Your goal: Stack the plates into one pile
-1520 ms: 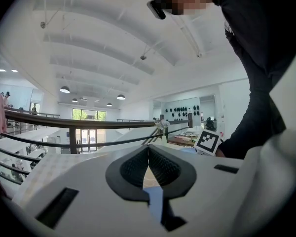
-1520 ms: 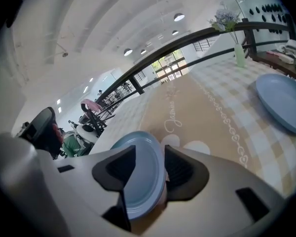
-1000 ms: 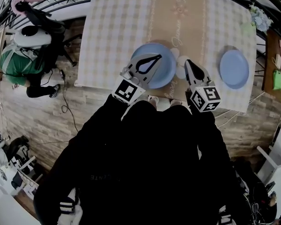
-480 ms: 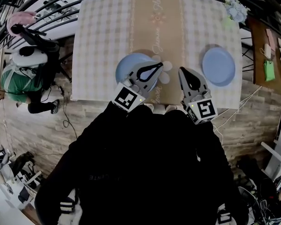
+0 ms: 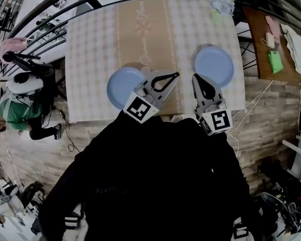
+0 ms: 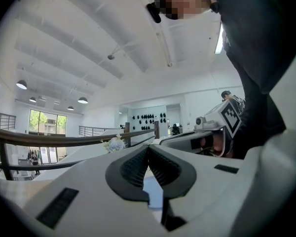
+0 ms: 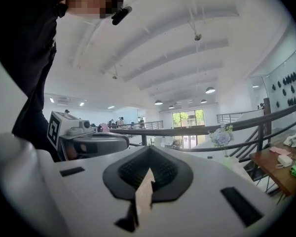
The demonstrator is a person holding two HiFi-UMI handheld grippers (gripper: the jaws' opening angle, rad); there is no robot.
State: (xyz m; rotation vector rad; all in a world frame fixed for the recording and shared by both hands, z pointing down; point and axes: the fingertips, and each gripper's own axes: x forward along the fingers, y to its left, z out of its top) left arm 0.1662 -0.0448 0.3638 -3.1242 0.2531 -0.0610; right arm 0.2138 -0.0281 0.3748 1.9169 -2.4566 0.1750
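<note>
Two pale blue plates lie apart on the checked tablecloth: the left plate near the front edge, the right plate farther right. My left gripper hovers just right of the left plate, pointing toward the right one, jaws shut and empty. My right gripper hangs beside it, below and left of the right plate, also shut on nothing. In the left gripper view the left gripper has its pads meeting, as does the right gripper in the right gripper view. Both cameras face upward at the ceiling.
A small bunch of flowers stands at the table's far right corner. A wooden side table with a green item and cloth sits to the right. Dark railings curve round the table. A person in green is on the floor at left.
The left gripper was over the left plate; it now sits to that plate's right. The table has slid left and nearer in view. Both grippers stay shut.
</note>
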